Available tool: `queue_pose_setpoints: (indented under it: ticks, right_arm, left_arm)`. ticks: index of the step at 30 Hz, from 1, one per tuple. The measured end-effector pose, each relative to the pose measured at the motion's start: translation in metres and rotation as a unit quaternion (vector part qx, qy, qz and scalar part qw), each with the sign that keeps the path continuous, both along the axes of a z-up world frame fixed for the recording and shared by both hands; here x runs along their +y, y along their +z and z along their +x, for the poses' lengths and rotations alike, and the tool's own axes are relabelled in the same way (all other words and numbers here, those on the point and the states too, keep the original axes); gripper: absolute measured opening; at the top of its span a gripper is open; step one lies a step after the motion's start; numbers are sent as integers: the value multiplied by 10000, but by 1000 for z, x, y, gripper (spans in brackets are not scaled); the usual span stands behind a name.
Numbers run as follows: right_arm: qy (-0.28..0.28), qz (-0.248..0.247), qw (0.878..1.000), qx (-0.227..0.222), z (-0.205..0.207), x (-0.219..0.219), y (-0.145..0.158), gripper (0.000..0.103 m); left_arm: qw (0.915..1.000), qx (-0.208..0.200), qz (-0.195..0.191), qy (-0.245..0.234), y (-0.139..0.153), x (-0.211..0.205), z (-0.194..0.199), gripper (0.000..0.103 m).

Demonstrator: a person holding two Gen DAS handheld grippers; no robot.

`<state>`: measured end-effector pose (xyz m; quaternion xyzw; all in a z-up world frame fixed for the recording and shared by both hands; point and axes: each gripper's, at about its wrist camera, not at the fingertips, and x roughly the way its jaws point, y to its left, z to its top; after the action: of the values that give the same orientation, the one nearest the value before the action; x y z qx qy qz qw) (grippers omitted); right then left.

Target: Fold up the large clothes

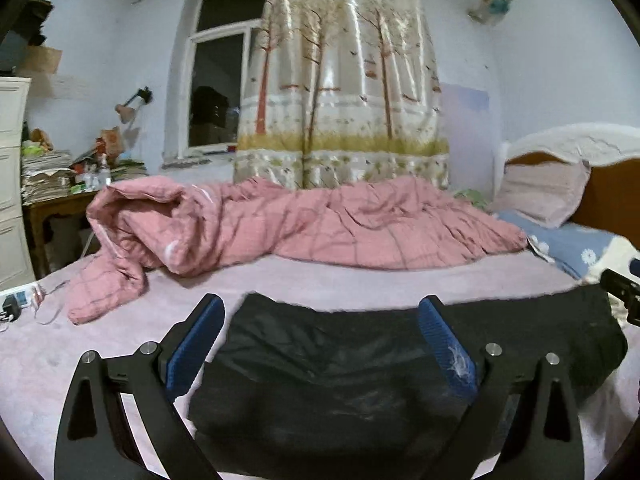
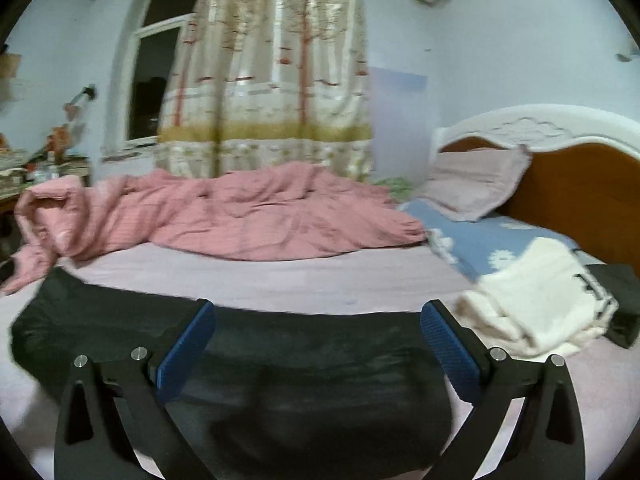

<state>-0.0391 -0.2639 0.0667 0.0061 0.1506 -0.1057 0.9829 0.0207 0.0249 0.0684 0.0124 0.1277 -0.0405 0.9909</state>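
Observation:
A large black garment [image 1: 340, 368] lies folded flat on the pink bed sheet [image 1: 340, 280], near the front edge. My left gripper [image 1: 322, 312] is open and hovers over the garment's left part, its blue pads wide apart and empty. My right gripper [image 2: 318, 316] is open too, over the same black garment [image 2: 300, 380] toward its right end. The tip of the right gripper shows at the right edge of the left wrist view [image 1: 622, 288].
A crumpled pink quilt [image 1: 280, 224] lies across the back of the bed. A folded white garment [image 2: 536, 300] and another black item [image 2: 624, 300] lie to the right, near blue and pink pillows [image 2: 476, 184] and the headboard [image 2: 580, 196]. A cluttered desk [image 1: 60, 184] stands at left.

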Motion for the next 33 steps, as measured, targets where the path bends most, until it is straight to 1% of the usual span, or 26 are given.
queue_pose_setpoints:
  ticks: [1,2,3,4,6,7,9,10,11,12,14,15,17,19,23,27,31,33]
  right_arm:
    - [160,22,9998,91,3,5,-2,101]
    - [221,46,9996,147,6,9,-5,97]
    - [259,93,9994,214,9,11,-9,97]
    - [300,172,9990,298,13,14,-13,96]
    - [384,399,9969,565,22,10,-23,83]
    - [373,509,9953,732,28,7,-30,80]
    - [193,721,9891,1267,50,-1,-50,64]
    - [134,738,9853,1535,60,-5,-60,61]
    - [162,683,9832,1684,66,-7,-66,60]
    - [240,514,9829,1751,72,-7,-70,60]
    - [180,40,9853,1699,78,-2,-75,60]
    - [104,-43,9856,1688,82,1,-80,60]
    - [-11,-167,9833,1812,87,8,-89,60]
    - [-15,-311,9819,1870,91,14,-92,60]
    - [69,-56,9818,1899,92,6,-95,60]
    - [41,-137,9819,1889,91,5,-94,60]
    - [-3,9,9830,1836,88,3,-89,60]
    - [-26,1,9846,1747,79,5,-84,60]
  left_arm:
    - [9999,93,9,-64,-4,-6,4,96]
    - [9997,191,-3,-140,-9,-11,6,89]
    - [9992,316,-4,-241,-14,-17,9,85]
    - [9982,481,36,-349,-20,-23,12,78]
    - [9956,807,224,-413,-35,-35,23,74]
    - [9940,961,359,-369,-43,-40,28,70]
    - [9903,1254,538,-276,-58,-47,37,68]
    - [9884,1386,572,-236,-66,-48,41,68]
    - [9874,1459,565,-236,-72,-49,42,68]
    - [9869,1495,557,-249,-76,-49,43,68]
    - [9860,1559,522,-268,-79,-48,45,68]
    - [9858,1570,516,-281,-80,-48,45,68]
    - [9850,1607,567,-269,-83,-51,44,68]
    - [9838,1655,647,-219,-86,-53,47,68]
    - [9830,1697,673,-201,-87,-54,49,68]
    - [9830,1693,675,-201,-87,-54,48,68]
    - [9838,1641,709,-165,-86,-54,47,68]
    - [9845,1591,729,-152,-85,-55,46,68]
